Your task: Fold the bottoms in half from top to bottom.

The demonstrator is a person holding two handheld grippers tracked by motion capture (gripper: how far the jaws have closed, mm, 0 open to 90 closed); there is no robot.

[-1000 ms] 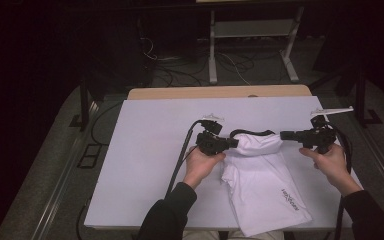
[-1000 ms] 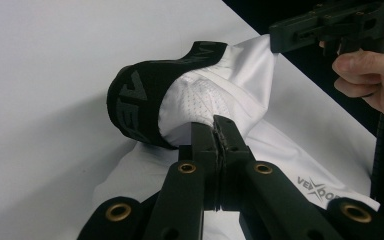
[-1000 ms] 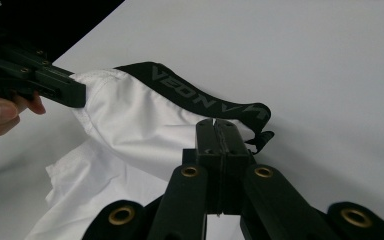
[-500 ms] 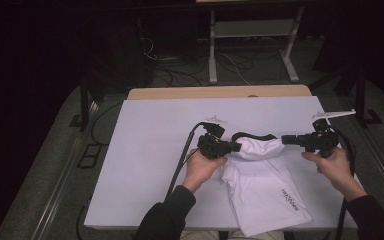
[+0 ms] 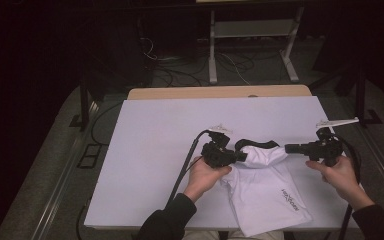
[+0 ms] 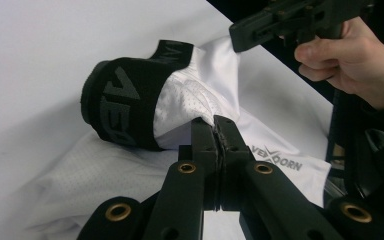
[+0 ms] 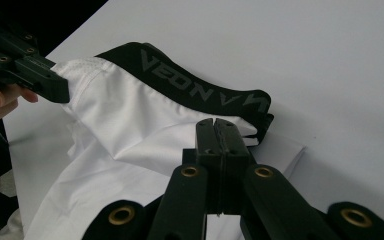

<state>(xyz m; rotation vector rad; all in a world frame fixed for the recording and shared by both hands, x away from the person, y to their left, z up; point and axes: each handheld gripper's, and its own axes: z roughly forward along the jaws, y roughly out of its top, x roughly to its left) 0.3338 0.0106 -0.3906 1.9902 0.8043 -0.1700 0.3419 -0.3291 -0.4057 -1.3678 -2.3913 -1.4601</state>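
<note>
I find the white shorts [image 5: 267, 192] on the near right of the table [image 5: 155, 150]; my left gripper [image 6: 215, 125] and right gripper [image 7: 219, 125] are both clamped on fabric beside the black waistband [image 5: 255, 145]; folding is begun, unfinished.
</note>
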